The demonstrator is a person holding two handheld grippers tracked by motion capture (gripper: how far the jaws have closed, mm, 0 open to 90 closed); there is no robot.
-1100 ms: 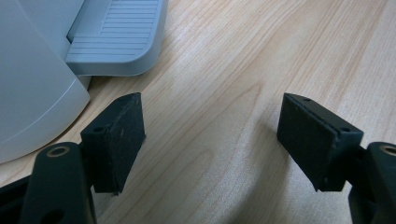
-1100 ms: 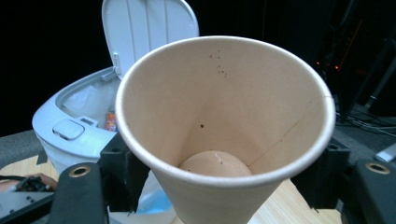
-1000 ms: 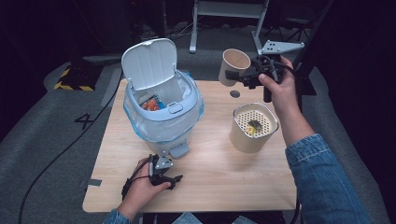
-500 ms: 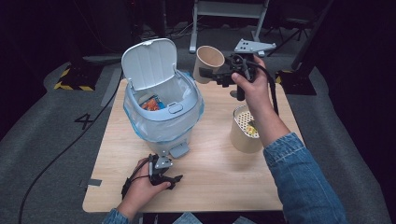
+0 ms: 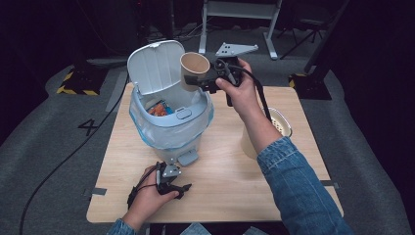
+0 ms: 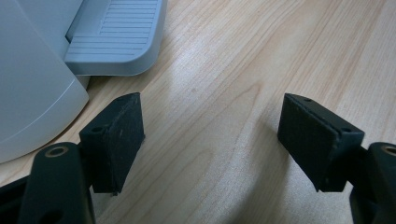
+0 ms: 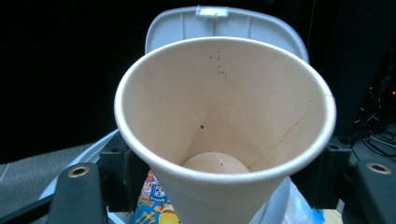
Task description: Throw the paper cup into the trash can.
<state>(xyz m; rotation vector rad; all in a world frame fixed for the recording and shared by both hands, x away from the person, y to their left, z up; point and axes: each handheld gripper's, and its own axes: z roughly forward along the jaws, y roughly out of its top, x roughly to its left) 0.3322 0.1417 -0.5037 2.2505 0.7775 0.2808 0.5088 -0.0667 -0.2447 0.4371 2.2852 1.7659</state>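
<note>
My right gripper (image 5: pixel 204 79) clamps the paper cup (image 5: pixel 194 69) on its side, mouth facing me, just above the open pedal bin (image 5: pixel 169 128) (probably over its rim), while my left gripper (image 5: pixel 182 188) rests wide open on the tabletop (image 5: pixel 230 171).

Cup (image 5: pixel 194 68) above open bin (image 5: pixel 169 122)

Between the black jaws of the right gripper (image 7: pixel 219 186) sits a tan paper cup (image 7: pixel 224 121), speckled with small dark spots inside. Beyond it rises the pale blue-grey bin lid (image 7: pixel 224 21); below shows a yellow-and-blue printed wrapper (image 7: pixel 152 207). Between the left gripper's (image 6: pixel 210 140) black jaws lies light wood-grain tabletop (image 6: pixel 261 56).
</note>
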